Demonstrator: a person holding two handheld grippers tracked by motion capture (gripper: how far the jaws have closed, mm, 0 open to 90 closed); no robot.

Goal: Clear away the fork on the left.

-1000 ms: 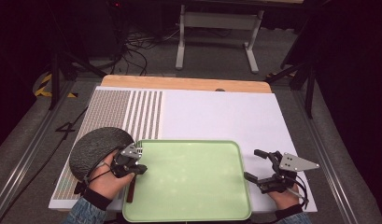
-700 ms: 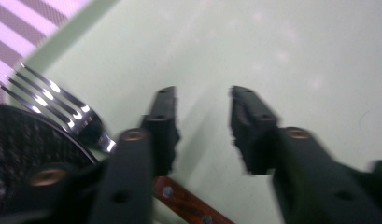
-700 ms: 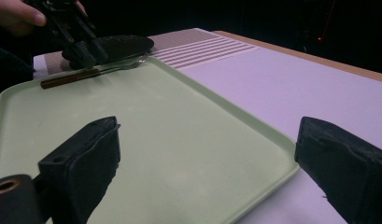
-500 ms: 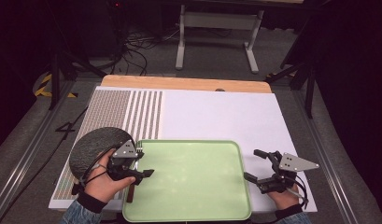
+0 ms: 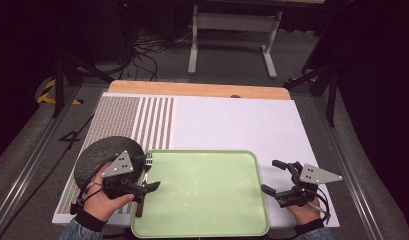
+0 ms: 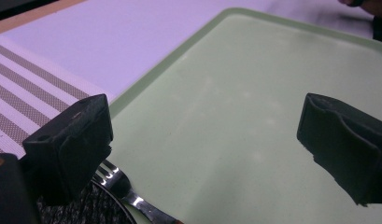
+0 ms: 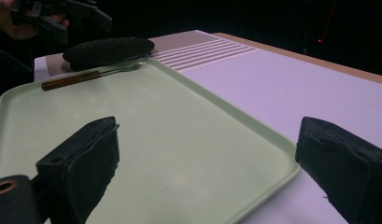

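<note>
A pale green tray (image 5: pixel 207 200) lies on the white mat near the front edge. A dark round plate (image 5: pixel 99 155) sits at its left. A fork (image 5: pixel 147 162) with a brown handle rests along the tray's left rim, tines pointing away from the person. My left gripper (image 5: pixel 148 174) hovers open over that rim, above the fork; its view has the fork (image 6: pixel 118 186) low between the spread jaws and the tray (image 6: pixel 254 93) ahead. My right gripper (image 5: pixel 271 176) stands open at the tray's right rim, holding nothing, facing the tray (image 7: pixel 156 116), fork (image 7: pixel 100 73) and plate (image 7: pixel 109 49).
The white mat (image 5: pixel 232 125) has a striped brown band (image 5: pixel 137 120) on its left part. A wooden table edge (image 5: pixel 197 90) runs along the far side. Beyond it are a metal stand (image 5: pixel 232 35) and cables on the floor.
My left gripper has drawn back a little toward the person along the tray's left rim. The right gripper, tray, plate and fork have stayed put.
</note>
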